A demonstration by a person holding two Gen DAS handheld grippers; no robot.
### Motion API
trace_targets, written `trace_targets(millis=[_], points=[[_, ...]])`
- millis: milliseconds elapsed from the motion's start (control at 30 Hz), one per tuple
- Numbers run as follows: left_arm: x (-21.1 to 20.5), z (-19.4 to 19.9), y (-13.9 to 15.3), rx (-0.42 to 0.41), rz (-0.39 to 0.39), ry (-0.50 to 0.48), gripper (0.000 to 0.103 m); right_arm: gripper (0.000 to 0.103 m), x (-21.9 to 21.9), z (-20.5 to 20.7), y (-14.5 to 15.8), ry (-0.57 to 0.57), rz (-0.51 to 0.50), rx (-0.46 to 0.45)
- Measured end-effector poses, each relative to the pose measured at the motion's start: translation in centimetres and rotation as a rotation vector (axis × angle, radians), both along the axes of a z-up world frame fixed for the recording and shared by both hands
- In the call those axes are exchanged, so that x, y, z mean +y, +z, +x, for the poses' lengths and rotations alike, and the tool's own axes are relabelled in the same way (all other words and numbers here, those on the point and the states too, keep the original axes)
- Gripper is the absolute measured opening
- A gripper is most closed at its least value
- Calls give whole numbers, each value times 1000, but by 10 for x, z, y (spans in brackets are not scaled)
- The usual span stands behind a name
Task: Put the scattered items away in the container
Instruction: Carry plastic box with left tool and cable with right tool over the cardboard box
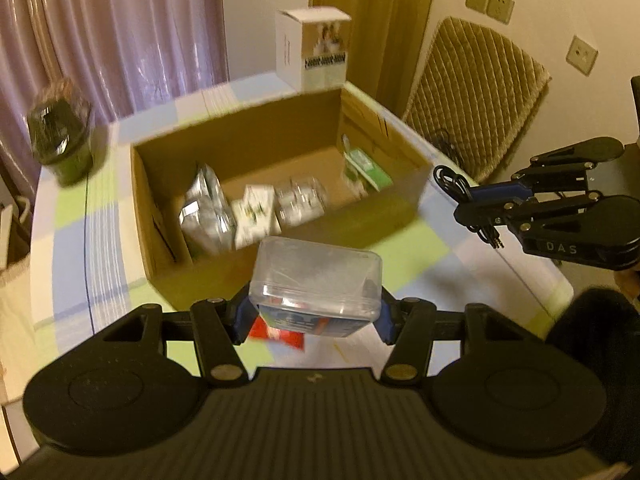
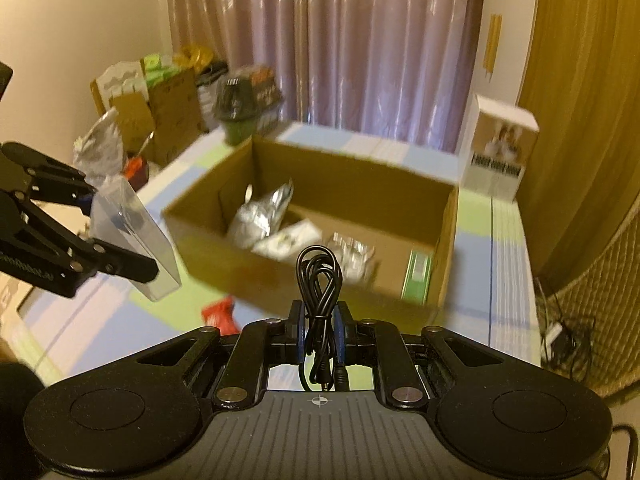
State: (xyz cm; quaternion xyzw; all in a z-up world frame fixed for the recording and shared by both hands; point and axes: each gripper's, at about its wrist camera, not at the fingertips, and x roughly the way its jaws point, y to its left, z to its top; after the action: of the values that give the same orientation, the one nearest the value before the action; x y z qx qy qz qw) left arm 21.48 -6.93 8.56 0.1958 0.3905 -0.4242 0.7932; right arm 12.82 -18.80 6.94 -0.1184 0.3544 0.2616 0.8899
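The cardboard box (image 1: 280, 184) stands open on the checked tablecloth (image 1: 100, 216) and serves as landmark. Inside it lie silver foil packets (image 1: 206, 208), a white packet (image 1: 254, 216) and a green carton (image 1: 366, 168). In front of the box, lifted off the cloth, the left gripper (image 1: 314, 312) clamps a clear plastic case (image 1: 316, 280) between its jaws; a red packet (image 1: 276, 334) lies on the cloth under it. At the box's front right, the right gripper (image 2: 319, 332) has its jaws pinched tight on a coiled black cable (image 2: 319, 276). Behind the box stands a white carton (image 1: 314, 48); off the box's far left corner sits a dark lidded cup (image 1: 62, 140). Nothing covers the box's mouth.
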Motion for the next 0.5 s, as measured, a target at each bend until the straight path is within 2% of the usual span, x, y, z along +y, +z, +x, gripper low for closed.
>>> trace_targets(millis=[200,500], points=[[-25,38,12,-12,-24,23,52,17,13,38,13,5,14,-20],[-48,81,4,-2,-29,52,52,17,15,79,1,-20,30,2]])
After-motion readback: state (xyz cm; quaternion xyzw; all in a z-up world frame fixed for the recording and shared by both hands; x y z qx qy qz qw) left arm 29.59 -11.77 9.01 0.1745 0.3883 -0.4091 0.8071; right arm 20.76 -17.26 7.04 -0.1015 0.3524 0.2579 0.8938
